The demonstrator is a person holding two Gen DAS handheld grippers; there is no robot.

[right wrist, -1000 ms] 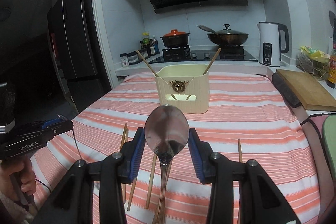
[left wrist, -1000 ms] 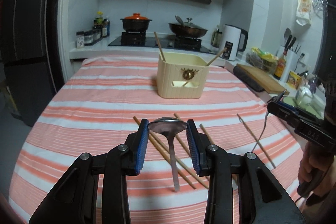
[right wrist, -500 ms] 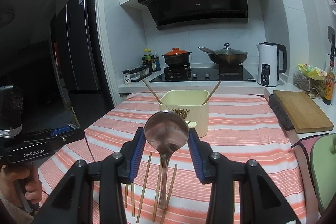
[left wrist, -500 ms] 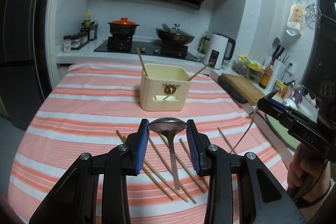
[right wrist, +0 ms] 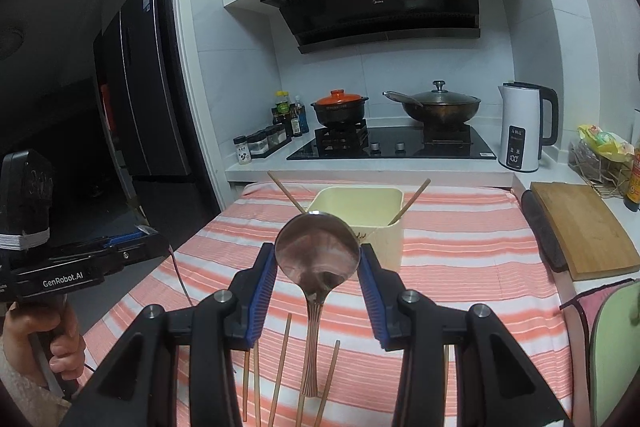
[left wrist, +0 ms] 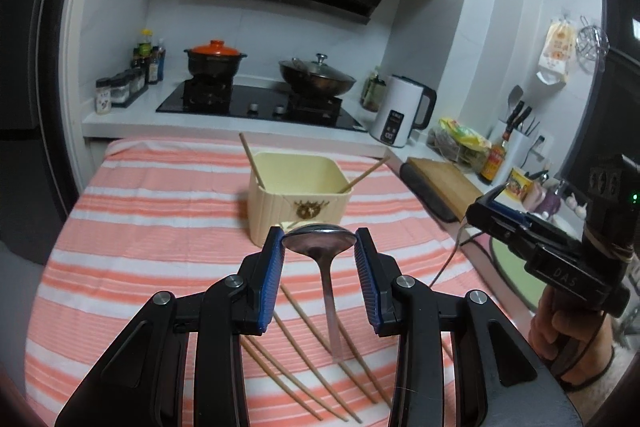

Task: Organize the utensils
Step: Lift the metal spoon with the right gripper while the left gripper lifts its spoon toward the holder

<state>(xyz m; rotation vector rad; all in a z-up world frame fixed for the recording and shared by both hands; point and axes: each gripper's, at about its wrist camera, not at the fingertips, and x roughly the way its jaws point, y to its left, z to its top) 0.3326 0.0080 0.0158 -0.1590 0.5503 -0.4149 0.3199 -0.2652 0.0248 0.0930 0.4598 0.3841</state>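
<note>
Pinching one spoon (left wrist: 319,242) (right wrist: 317,258) apiece, left tongs (left wrist: 319,269) and right tongs (right wrist: 317,287) face one holder (left wrist: 297,195) with two chopsticks (left wrist: 251,159).

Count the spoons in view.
2. One spoon is clamped by its bowl in the left gripper, handle hanging down; the other spoon likewise in the right gripper. More could be hidden inside the holder.

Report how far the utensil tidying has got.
Done: two chopsticks already lean inside the cream holder. In hand: the left gripper is shut on a spoon, and the right gripper is shut on a second spoon, both near the holder, neither dropped in. Left: several loose chopsticks lie on the striped cloth.
</note>
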